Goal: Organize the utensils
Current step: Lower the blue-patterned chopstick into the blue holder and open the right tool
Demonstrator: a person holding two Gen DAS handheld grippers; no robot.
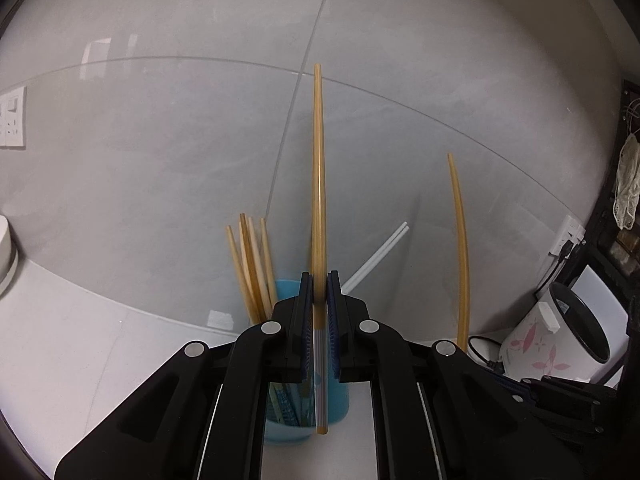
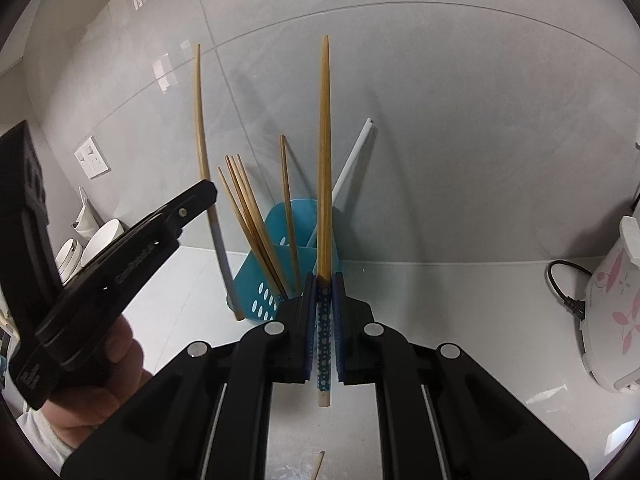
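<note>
— So what does each claw have?

— Left claw (image 1: 319,296) is clamped on a striped-handled chopstick (image 1: 318,168), tip pointing up. Right claw (image 2: 324,294) is pinched on a dotted-handled chopstick (image 2: 325,152), also upright.

— Where is the holder?

— Blue utensil holder (image 2: 280,240) stands on the white desk (image 2: 440,320) against the grey tiled wall (image 2: 440,120), just beyond both claws. Several wooden chopsticks (image 2: 244,200) lean in it, plus a white pair (image 2: 352,160).

— Anything else around?

— A flowered white appliance (image 2: 612,304) with a black cord (image 2: 564,284) sits to the right; stacked bowls (image 2: 92,248) to the left.
</note>
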